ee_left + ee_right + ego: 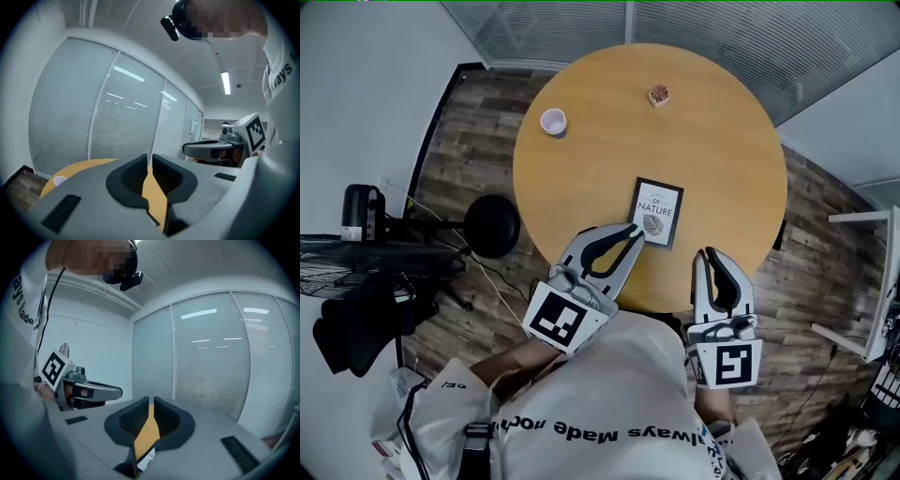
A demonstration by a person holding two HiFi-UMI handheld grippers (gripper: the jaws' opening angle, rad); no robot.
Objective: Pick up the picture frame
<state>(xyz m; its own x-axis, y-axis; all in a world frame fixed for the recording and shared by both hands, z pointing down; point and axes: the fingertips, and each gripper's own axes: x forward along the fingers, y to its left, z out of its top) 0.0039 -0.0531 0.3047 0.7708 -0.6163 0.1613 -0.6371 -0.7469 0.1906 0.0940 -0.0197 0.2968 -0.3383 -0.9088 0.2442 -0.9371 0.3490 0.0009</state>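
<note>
The picture frame (656,212) lies flat on the round wooden table (581,178), a black frame round a white print, near the table's front edge. My left gripper (630,232) is shut with nothing in it, its tips at the frame's near left corner. My right gripper (711,255) is also shut and empty, over the table edge to the right of the frame. In the right gripper view a white printed corner of the frame (149,458) shows low between the closed jaws. The left gripper view shows only tabletop (154,197) through the narrow slit.
A small white cup (553,121) stands at the table's far left, and a small brown object (658,95) at the far middle. A black round stool (491,226) is on the floor left of the table. A white rack (872,281) stands at the right.
</note>
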